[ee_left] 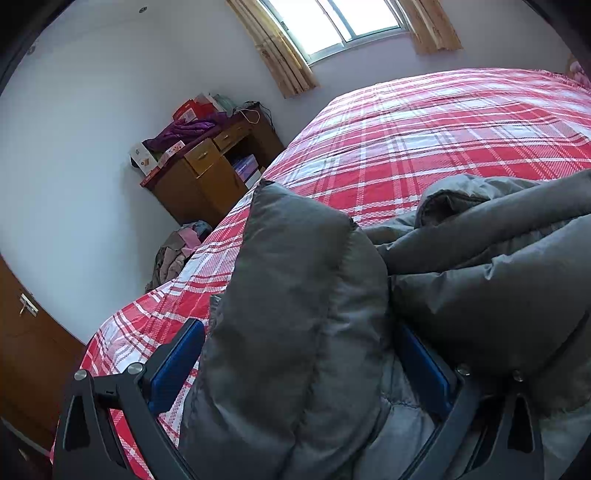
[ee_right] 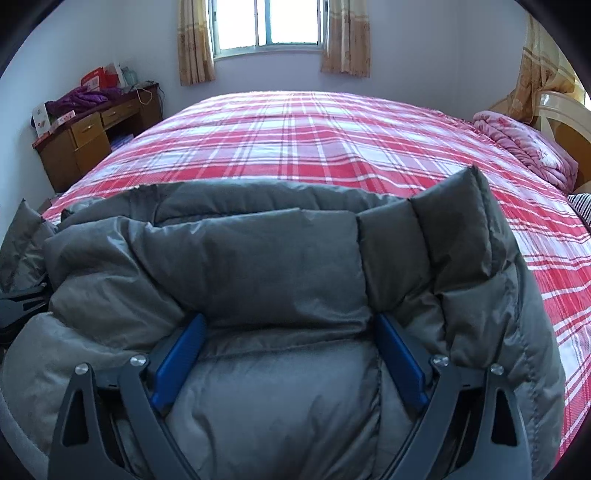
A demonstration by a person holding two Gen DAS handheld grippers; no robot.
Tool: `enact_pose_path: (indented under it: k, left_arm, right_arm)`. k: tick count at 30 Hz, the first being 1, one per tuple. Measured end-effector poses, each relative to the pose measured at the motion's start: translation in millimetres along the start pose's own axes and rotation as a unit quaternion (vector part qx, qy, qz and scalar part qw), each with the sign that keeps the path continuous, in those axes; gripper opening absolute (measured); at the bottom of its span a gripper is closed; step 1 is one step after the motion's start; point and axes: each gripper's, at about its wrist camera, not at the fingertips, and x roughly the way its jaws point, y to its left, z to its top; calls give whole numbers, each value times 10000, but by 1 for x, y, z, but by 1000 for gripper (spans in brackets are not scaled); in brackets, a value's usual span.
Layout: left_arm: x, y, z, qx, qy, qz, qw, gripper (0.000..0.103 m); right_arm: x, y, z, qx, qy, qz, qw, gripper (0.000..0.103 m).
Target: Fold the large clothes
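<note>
A large grey padded jacket lies bunched at the near edge of a bed with a red and white plaid cover. My right gripper has its blue pads spread wide, with thick jacket padding filling the gap between them. My left gripper also has its blue pads wide apart, with a raised fold of the jacket standing between them. The rest of the jacket spreads to the right. The fingertips are partly hidden by the padding.
A wooden desk with boxes and a purple garment stands at the left wall. A pile of clothes lies on the floor beside the bed. A pink folded quilt sits at the bed's right end. A window is behind.
</note>
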Motion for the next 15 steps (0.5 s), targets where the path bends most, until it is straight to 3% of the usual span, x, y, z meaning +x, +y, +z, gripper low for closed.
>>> enact_pose_path:
  k: [15]
  left_arm:
    - [0, -3, -1, 46, -15, 78, 10000, 102]
  right_arm:
    - [10, 7, 1, -167, 319, -232, 9991, 97]
